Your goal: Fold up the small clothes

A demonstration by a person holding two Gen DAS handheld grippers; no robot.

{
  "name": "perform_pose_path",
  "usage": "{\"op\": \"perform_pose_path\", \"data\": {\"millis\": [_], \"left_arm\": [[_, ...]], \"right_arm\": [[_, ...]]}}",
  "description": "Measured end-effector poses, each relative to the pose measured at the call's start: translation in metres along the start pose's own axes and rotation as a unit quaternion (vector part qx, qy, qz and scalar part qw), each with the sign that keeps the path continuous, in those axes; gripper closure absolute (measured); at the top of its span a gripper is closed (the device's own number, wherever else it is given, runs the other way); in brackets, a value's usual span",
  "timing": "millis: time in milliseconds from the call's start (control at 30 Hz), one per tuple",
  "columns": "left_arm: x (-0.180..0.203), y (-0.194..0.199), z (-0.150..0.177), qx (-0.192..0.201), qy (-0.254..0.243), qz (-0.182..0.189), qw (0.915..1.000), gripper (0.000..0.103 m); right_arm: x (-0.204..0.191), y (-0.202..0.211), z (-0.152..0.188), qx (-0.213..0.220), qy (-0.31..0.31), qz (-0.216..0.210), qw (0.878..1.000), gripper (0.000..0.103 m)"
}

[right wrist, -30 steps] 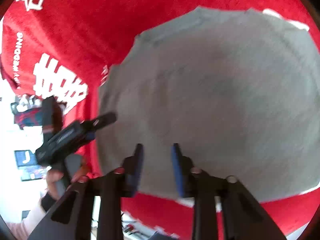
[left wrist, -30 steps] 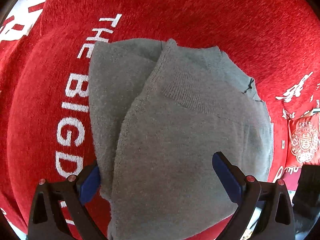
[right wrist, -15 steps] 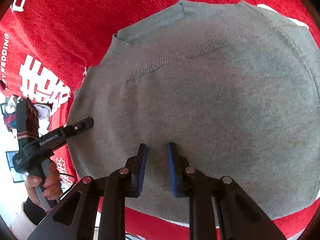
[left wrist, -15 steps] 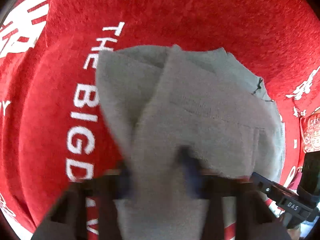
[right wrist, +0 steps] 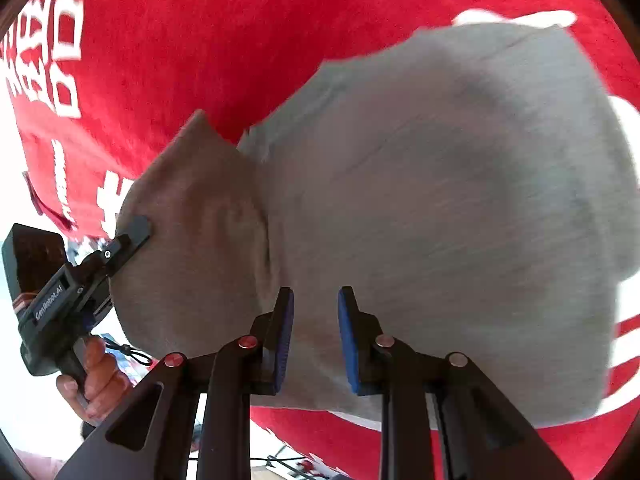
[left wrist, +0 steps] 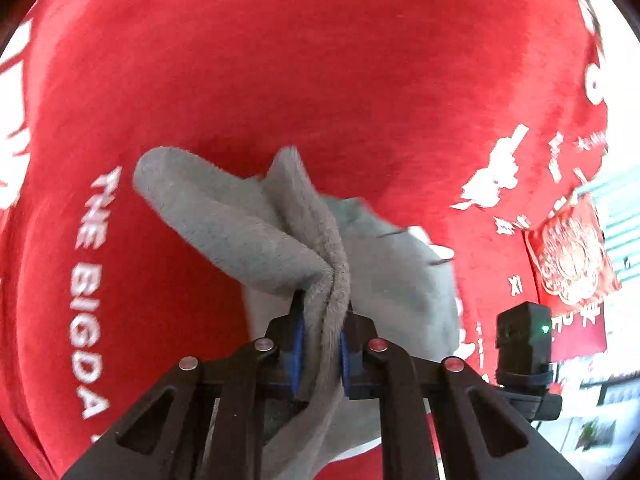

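Note:
A small grey knit garment (right wrist: 440,200) lies on a red cloth with white lettering (right wrist: 200,40). My left gripper (left wrist: 320,344) is shut on a bunched edge of the grey garment (left wrist: 256,232) and lifts it off the cloth. It also shows in the right wrist view (right wrist: 132,232), pinching the garment's left edge. My right gripper (right wrist: 314,340) hovers over the near edge of the garment with a narrow gap between its blue pads; nothing is between them.
The red cloth (left wrist: 280,60) covers the whole surface. A red decorated item (left wrist: 568,256) lies at the right. The right gripper's body (left wrist: 524,340) shows in the left wrist view. The surface edge runs along the near side.
My left gripper went from open over the garment to shut on its edge and has lifted it, folding that side upward. My right gripper stayed near the near edge, its gap slightly wider.

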State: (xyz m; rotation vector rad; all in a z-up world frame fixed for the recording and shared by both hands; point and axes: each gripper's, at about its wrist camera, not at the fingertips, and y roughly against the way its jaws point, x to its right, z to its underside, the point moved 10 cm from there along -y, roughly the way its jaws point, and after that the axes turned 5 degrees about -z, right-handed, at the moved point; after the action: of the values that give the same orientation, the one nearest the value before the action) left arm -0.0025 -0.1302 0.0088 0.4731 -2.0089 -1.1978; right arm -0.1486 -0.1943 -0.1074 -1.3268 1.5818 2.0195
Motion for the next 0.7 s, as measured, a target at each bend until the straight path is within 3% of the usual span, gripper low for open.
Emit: {"op": "perform_pose_path", "data": {"millis": [133, 233, 333, 467, 633, 700], "left_arm": [[0.057, -0.036, 0.006, -0.019, -0.044, 0.001, 0.9988, 0.088], [0.090, -0.077, 0.027, -0.046, -0.084, -0.021, 0.9951, 0.088], [0.106, -0.107, 0.046, -0.071, -0.107, -0.048, 0.9906, 0.088], [0.123, -0.116, 0.057, -0.064, -0.147, -0.072, 0.9845, 0.087], [0.147, -0.096, 0.055, -0.053, -0.166, -0.038, 0.9840, 0.087], [0.143, -0.081, 0.051, -0.037, -0.156, -0.034, 0.9864, 0.084]], "right_arm": [[0.032, 0.020, -0.010, 0.015, -0.036, -0.005, 0.999, 0.077], [0.056, 0.023, -0.011, 0.015, -0.071, -0.021, 0.997, 0.077], [0.071, 0.019, -0.008, 0.013, -0.104, -0.047, 0.993, 0.077], [0.072, 0.019, -0.010, 0.014, -0.113, -0.073, 0.991, 0.074], [0.057, 0.014, -0.019, 0.021, -0.134, -0.121, 0.983, 0.041], [0.054, 0.013, -0.023, 0.026, -0.148, -0.145, 0.978, 0.036]]}}
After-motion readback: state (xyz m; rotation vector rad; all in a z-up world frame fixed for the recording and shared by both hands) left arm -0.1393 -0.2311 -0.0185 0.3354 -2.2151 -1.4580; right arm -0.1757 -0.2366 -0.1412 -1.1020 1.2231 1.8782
